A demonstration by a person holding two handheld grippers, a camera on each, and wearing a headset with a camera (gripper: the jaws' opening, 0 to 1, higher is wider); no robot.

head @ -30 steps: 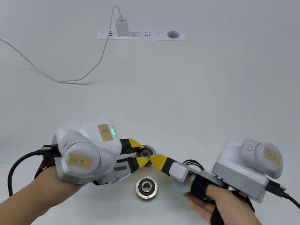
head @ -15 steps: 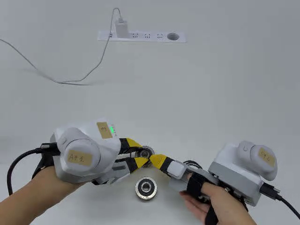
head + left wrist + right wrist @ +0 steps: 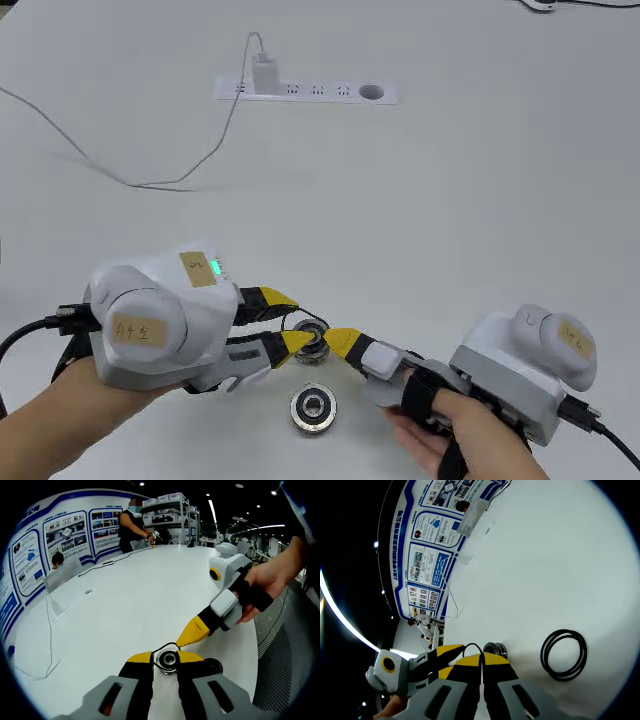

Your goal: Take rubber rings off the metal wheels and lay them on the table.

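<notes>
My left gripper [image 3: 298, 322] is shut on a small metal wheel [image 3: 313, 342], held just above the white table [image 3: 450, 220]. In the left gripper view the wheel [image 3: 167, 661] sits between the yellow tips. A thin black rubber ring [image 3: 168, 645] stands off the wheel as a loop. My right gripper [image 3: 340, 342] comes in from the right and is shut on that ring [image 3: 472, 647], right next to the wheel [image 3: 495, 649]. A second metal wheel [image 3: 314, 408] lies flat on the table, in front of both grippers. Two loose black rings [image 3: 564, 654] lie on the table.
A white power strip [image 3: 305, 92] with a plugged-in charger lies at the far side, and its cable [image 3: 150, 182] runs off to the left. In the left gripper view, people stand by the far benches [image 3: 135, 522].
The black ring now stands out from the wheel as a loop, where it was not seen before. The left gripper has shifted a little to the left. The head camera has tilted.
</notes>
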